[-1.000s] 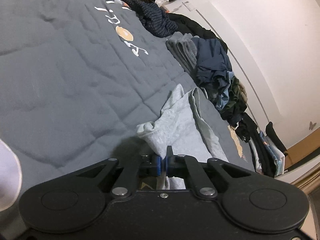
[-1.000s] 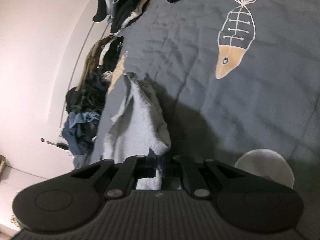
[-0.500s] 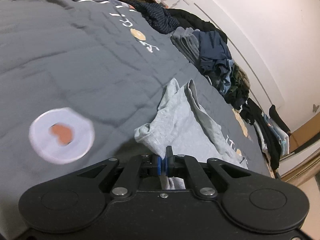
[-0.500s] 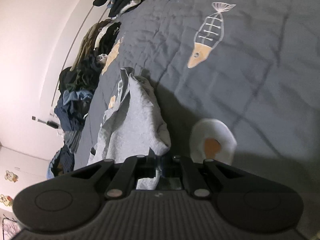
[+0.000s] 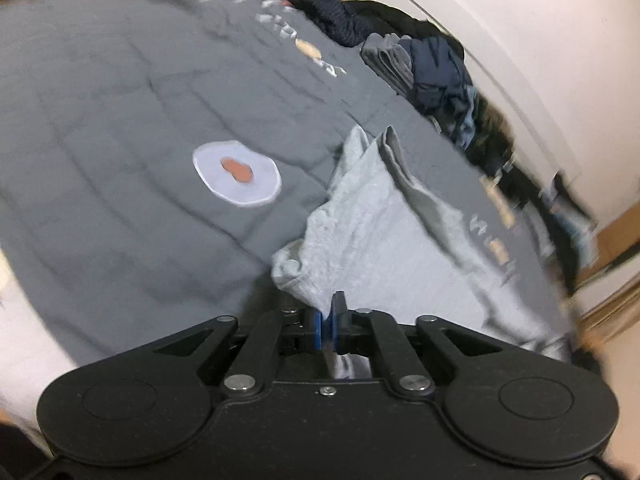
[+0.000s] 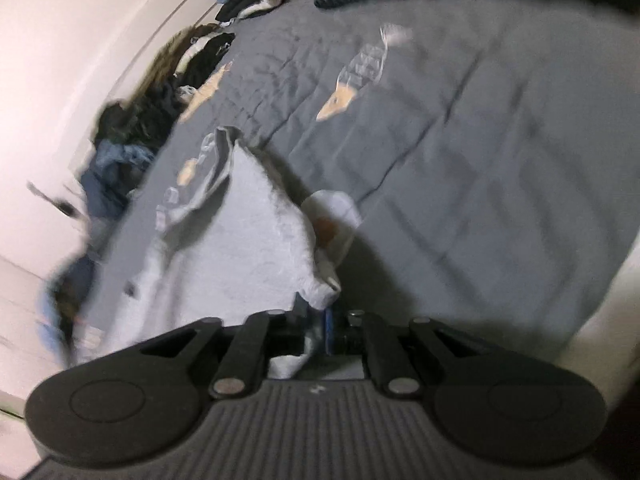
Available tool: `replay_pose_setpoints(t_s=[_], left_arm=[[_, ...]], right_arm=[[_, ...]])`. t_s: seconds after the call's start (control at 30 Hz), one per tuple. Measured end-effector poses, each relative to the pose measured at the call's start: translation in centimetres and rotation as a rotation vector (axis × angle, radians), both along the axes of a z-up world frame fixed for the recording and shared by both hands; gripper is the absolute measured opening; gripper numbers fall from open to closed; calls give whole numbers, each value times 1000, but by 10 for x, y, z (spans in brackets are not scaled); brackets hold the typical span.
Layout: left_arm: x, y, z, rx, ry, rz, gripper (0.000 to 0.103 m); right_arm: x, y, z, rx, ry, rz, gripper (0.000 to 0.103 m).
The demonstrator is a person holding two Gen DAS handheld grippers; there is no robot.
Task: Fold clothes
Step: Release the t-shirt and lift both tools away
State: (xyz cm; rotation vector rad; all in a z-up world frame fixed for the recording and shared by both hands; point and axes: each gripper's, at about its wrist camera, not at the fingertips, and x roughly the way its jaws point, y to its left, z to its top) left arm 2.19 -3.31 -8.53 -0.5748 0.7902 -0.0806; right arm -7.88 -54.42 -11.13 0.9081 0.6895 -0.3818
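1. Left claw (image 5: 328,326): blue pads (image 5: 317,330) nipped on an edge of the light grey garment (image 5: 384,224). Its jaws have just been opening a little; cloth is between them and looks pinched, so I log it as grasping, grip possibly loosening.
2. Right claw (image 6: 320,326): clenched on another bunched corner of the same garment (image 6: 248,232). These jaws have also just eased open slightly, with fabric wedged between them.
3. Where the garment is: on the bed, on the grey quilt (image 5: 120,120), on the side nearer the row of dark clothes (image 5: 436,68) piled along the wall edge. The near edge is raised in both claws; the rest trails away onto the quilt.
4. Key relation: in both wrist views the garment's long axis runs straight ahead from the claw, toward the far edge of the bed. The two gripped points appear to be the two ends of the near hem; neither hand is clearly nearer the body of the cloth.
5. A white round patch with an orange spot (image 5: 236,172), printed on the quilt, lies just beside the garment.
6. Judgement: this is a drag or lay-out step, and the fold itself is not yet made. Both views are motion-blurred.
7. Risk: with both grips slackening, a corner may slip free unevenly.
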Motion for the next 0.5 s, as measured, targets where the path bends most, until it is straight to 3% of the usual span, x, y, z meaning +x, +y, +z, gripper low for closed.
replay_pose_setpoints(t_s=[0.03, 0.07, 0.2, 0.3, 0.4, 0.5], left_arm=[[-3, -3, 7, 84, -7, 7, 39], [-6, -6, 15, 165, -17, 12, 49], [-16, -15, 48, 316, -186, -38, 53], [-6, -32, 67, 377, -274, -109, 53], [9, -55, 75, 398, -325, -229, 53], [33, -86, 81, 526, -406, -342, 53]], right_arm=[[0, 3, 6, -36, 3, 12, 11], [-1, 5, 12, -69, 4, 23, 18], [-9, 12, 39, -236, -28, 26, 41], [-5, 12, 59, -350, -58, 38, 45], [22, 17, 77, -487, -89, 125, 46], [62, 21, 90, -568, -119, 242, 48]])
